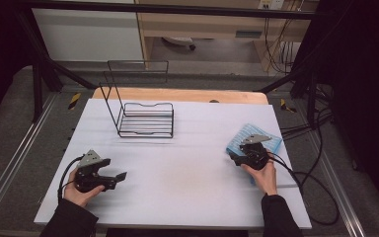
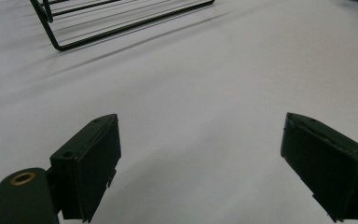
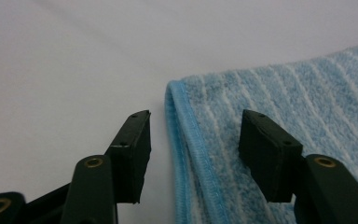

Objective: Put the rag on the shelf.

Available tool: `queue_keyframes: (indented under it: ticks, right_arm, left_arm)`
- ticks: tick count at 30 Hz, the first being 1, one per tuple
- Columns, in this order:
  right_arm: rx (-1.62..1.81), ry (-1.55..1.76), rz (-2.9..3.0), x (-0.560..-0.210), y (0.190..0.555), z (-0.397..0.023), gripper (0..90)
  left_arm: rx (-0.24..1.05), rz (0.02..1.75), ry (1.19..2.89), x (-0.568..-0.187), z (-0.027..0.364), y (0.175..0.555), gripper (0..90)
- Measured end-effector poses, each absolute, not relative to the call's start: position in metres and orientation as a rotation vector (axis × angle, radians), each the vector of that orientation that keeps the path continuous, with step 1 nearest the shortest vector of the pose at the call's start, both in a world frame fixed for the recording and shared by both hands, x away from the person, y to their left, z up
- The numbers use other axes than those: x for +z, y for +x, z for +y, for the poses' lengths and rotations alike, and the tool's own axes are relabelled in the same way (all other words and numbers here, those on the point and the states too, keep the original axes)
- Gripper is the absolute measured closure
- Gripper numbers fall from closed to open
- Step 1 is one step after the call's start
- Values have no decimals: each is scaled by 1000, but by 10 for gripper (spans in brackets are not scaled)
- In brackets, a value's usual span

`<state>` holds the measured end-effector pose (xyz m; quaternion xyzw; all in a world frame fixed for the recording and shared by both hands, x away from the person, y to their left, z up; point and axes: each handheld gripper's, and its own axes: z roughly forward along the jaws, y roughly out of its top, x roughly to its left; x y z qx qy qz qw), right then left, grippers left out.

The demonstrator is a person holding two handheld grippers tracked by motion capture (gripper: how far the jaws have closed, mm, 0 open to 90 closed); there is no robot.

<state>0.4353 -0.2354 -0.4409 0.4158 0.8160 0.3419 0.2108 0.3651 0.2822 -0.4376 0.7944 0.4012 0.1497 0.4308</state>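
From the high view we record a blue towel (image 1: 254,137) lying folded near the right edge of the desk (image 1: 177,168), with the right hand-held gripper (image 1: 240,154) lowered onto its near-left corner. That view hides the jaws behind the gripper's body. The right gripper view supplies them: the right hand-held gripper (image 3: 193,154) is half spread, one jaw over bare desk, the other over the towel (image 3: 279,107), with the towel's stitched edge running between them. We see no pad pressing on the cloth.

The towel is looped terry with pale stripes and a tighter, brighter blue hem.

The left hand-held gripper (image 1: 120,176) rests low at the desk's near-left; its own view shows the left hand-held gripper (image 2: 200,154) spread wide with nothing between the jaws.

A black wire rack (image 1: 140,116) stands toward the back of the desk, thin rods bent into a tray with a tall frame. The desk surface is smooth, matte and white.
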Motion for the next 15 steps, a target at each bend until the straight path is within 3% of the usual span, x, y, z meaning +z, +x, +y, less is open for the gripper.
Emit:
queue_keyframes:
  ticks: [15]
  right_arm:
    - [846, 1046, 2269, -452, 430, -236, 529]
  left_arm:
    - [376, 1001, 1985, -437, 282, 365, 130]
